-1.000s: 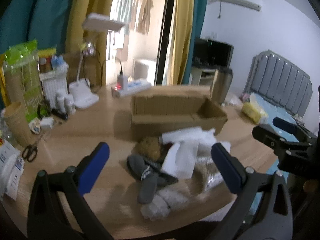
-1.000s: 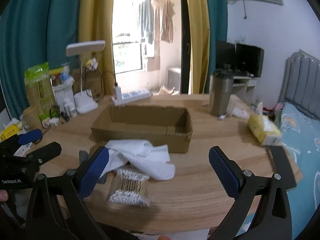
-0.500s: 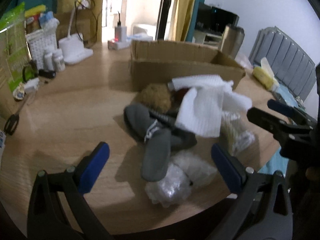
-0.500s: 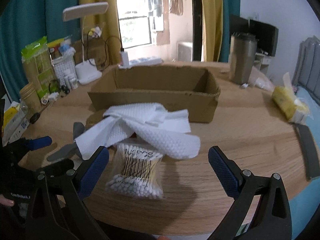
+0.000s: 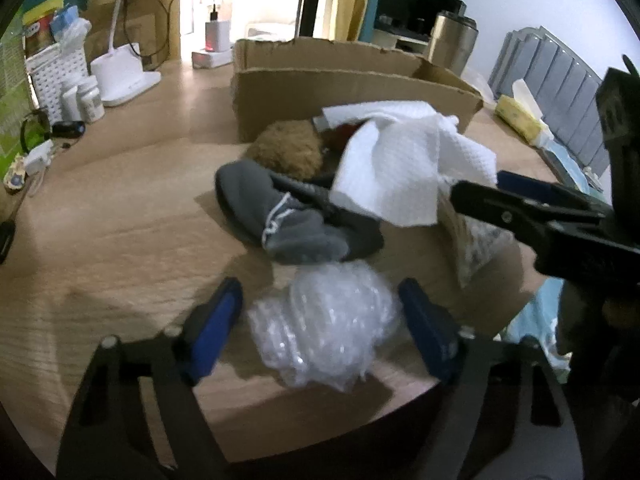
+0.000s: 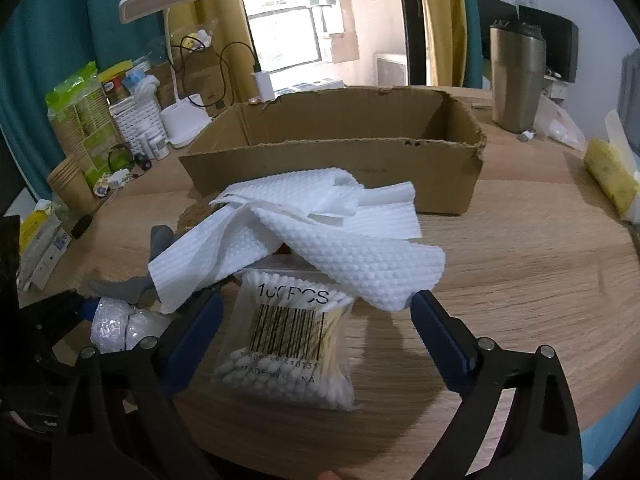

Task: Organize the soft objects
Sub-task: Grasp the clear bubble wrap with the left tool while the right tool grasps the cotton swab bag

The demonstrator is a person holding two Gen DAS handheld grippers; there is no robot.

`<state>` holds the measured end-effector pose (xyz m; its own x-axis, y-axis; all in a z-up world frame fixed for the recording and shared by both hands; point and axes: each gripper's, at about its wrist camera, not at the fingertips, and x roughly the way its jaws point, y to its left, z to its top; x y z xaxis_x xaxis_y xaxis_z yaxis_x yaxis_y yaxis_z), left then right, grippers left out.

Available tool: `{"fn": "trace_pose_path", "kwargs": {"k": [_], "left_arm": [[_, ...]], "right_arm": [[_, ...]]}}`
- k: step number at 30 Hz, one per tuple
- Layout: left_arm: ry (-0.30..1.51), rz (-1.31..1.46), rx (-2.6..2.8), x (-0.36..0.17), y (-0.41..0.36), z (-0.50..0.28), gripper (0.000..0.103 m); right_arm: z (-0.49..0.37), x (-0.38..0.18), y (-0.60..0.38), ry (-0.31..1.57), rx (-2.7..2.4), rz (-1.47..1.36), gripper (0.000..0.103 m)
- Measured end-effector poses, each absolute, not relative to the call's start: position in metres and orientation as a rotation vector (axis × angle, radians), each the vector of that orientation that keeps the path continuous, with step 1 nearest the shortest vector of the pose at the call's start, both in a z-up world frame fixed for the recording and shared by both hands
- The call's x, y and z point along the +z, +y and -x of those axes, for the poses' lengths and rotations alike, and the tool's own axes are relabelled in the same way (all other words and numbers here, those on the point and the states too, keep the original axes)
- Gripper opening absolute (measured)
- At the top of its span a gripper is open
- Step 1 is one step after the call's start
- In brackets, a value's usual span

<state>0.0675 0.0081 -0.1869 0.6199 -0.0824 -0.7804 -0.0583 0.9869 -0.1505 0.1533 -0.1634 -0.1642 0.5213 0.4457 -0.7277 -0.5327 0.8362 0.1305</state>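
A pile of soft things lies in front of a cardboard box (image 5: pixel 352 92) (image 6: pixel 332 168). It holds a white waffle cloth (image 5: pixel 396 168) (image 6: pixel 320 232), grey socks (image 5: pixel 280 212) and a brown fuzzy ball (image 5: pixel 292 152). My left gripper (image 5: pixel 320 300) points down at a wad of bubble wrap (image 5: pixel 324 324). Its jaws are closing with the wad between them, the pads close beside it. My right gripper (image 6: pixel 316 304) is open and closing slightly, with a bag of cotton swabs (image 6: pixel 288 344) between its fingers, untouched; the cloth covers the bag's top.
A steel tumbler (image 6: pixel 516 80) stands behind the box at the right, and a yellow tissue pack (image 6: pixel 612 176) lies further right. A desk lamp (image 6: pixel 184 120), white basket (image 5: pixel 56 76), small bottles and paper cups (image 6: pixel 74 184) crowd the left. The table's rounded front edge lies just below both grippers.
Both grippers have come down and tilted toward the pile. The left jaws have narrowed around the bubble wrap. The right jaws now straddle the swab bag.
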Motion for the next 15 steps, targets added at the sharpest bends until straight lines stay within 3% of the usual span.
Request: {"fn": "trace_pose_path", "kwargs": {"k": [3, 5, 11, 15], "left_arm": [[0.905, 0.170, -0.031, -0.186, 0.005, -0.067, 0.065], [0.907, 0.174, -0.042, -0.186, 0.004, -0.066, 0.060], [0.891, 0.183, -0.051, -0.179, 0.003, -0.061, 0.056], [0.859, 0.185, -0.061, -0.170, 0.004, -0.056, 0.055]], "right_arm": [[-0.156, -0.168, -0.163, 0.862, 0.598, 0.104, 0.085], [-0.155, -0.169, -0.163, 0.873, 0.604, 0.105, 0.084], [-0.148, -0.175, -0.158, 0.912, 0.636, 0.142, 0.074], [-0.142, -0.174, -0.158, 0.921, 0.658, 0.143, 0.057]]}}
